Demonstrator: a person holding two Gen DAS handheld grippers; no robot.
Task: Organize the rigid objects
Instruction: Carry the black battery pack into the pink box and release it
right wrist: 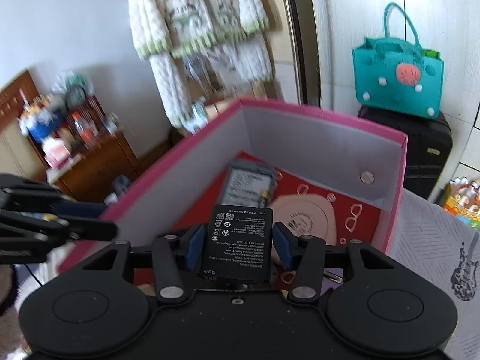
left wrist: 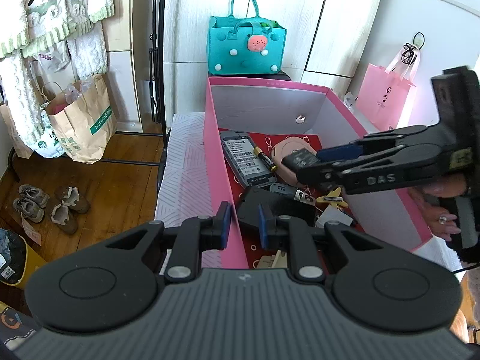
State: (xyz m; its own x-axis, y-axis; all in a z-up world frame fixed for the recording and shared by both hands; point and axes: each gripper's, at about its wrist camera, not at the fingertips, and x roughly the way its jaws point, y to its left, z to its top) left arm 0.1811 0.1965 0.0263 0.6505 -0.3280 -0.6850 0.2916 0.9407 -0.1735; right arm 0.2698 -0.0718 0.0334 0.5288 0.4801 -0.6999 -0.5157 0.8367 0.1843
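A pink box point(left wrist: 315, 102) with grey inner walls holds a grey phone point(left wrist: 247, 157), an AA battery point(left wrist: 264, 162), a round pink case point(left wrist: 288, 153), a black device point(left wrist: 264, 207) and small clips. My left gripper point(left wrist: 244, 225) straddles the box's near left wall, its blue pads either side of the wall with a gap. My right gripper point(right wrist: 238, 243) is shut on a flat black phone battery point(right wrist: 238, 240) and holds it above the box point(right wrist: 330, 138). It also shows in the left wrist view point(left wrist: 309, 159) with the battery point(left wrist: 301, 158) over the pink case.
The box stands on a white patterned cloth point(left wrist: 186, 174). A teal felt bag point(left wrist: 246, 48) sits on a black suitcase behind the box. A pink paper bag point(left wrist: 387, 96) hangs at the right. A brown paper bag point(left wrist: 84, 120) and shoes point(left wrist: 51, 207) are on the wooden floor at left.
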